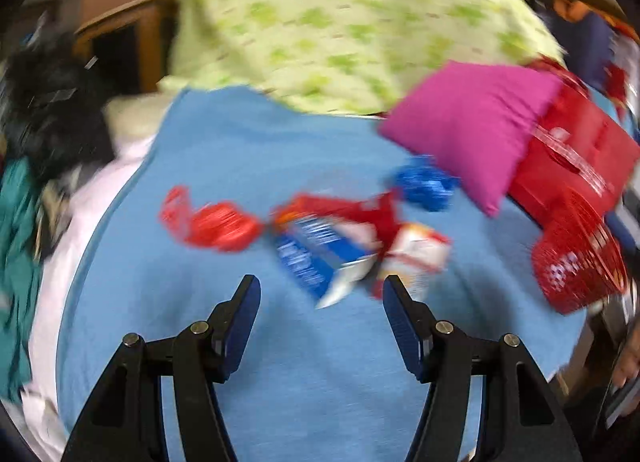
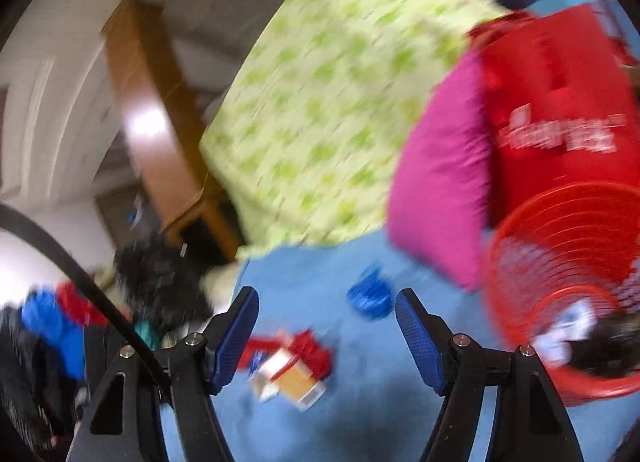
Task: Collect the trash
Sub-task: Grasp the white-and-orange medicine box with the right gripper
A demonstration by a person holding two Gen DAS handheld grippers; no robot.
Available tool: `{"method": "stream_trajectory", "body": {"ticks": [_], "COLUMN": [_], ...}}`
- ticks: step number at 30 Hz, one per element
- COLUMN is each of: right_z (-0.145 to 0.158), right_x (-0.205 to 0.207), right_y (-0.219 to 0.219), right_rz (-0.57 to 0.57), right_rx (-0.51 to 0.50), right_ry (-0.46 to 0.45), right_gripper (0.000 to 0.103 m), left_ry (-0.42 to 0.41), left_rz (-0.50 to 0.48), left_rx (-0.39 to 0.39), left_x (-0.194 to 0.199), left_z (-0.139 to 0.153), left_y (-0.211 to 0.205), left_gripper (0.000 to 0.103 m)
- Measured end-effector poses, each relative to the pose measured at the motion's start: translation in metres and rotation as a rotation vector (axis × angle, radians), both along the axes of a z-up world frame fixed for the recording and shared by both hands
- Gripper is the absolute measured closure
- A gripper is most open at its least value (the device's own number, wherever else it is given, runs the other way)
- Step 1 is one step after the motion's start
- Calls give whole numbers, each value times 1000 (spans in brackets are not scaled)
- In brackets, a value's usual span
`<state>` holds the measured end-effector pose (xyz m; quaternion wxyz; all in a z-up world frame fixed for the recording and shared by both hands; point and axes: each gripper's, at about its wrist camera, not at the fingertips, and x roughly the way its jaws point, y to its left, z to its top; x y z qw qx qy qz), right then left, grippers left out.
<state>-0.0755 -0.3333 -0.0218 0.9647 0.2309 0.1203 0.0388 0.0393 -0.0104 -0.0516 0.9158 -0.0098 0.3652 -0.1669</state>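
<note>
Blue-padded and black-framed, my left gripper (image 1: pixel 322 294) stands wide open and holds nothing; my right gripper (image 2: pixel 326 308) is likewise spread and empty. Both hover over the light blue bed sheet (image 1: pixel 248 342), apparently poised to pick. Just ahead of the left gripper lies the trash: a crumpled red foil wrapper (image 1: pixel 212 222), a blue-and-white printed packet (image 1: pixel 316 258), a red-and-white wrapper (image 1: pixel 416 250), and, farther off, a small blue crinkled wrapper (image 1: pixel 426 184). A red plastic mesh basket (image 2: pixel 560 282) lies tipped on its side at my right, mouth toward the wrappers, presumably to receive them; it already holds something white and dark I cannot identify. Behind it rest a magenta cushion (image 1: pixel 468 126) and a red printed bag (image 1: pixel 576 154). Motion blur smears all lettering, and the fisheye rim cuts off the basket.
</note>
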Motion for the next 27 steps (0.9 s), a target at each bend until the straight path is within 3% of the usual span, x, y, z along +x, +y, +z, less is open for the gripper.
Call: {"method": "stream_trajectory", "body": {"ticks": [3, 10, 14, 25, 27], "right_z": [-16, -55, -68, -92, -95], "right_x": [35, 94, 125, 175, 176], "right_y": [41, 95, 107, 116, 116], "right_rz": [125, 235, 252, 341, 329], "right_rx": [-51, -156, -217, -230, -240], "right_ry": [86, 244, 304, 377, 396], "right_gripper": [28, 28, 28, 28, 41], "left_ry": [24, 76, 54, 82, 81], "left_rz": [34, 20, 8, -11, -12], "left_rx": [-21, -38, -32, -43, -39], "left_x": [6, 18, 24, 30, 31], "left_z": [-17, -48, -47, -55, -55], "left_y": [20, 25, 22, 17, 14], "left_gripper": [39, 39, 39, 38, 38]}}
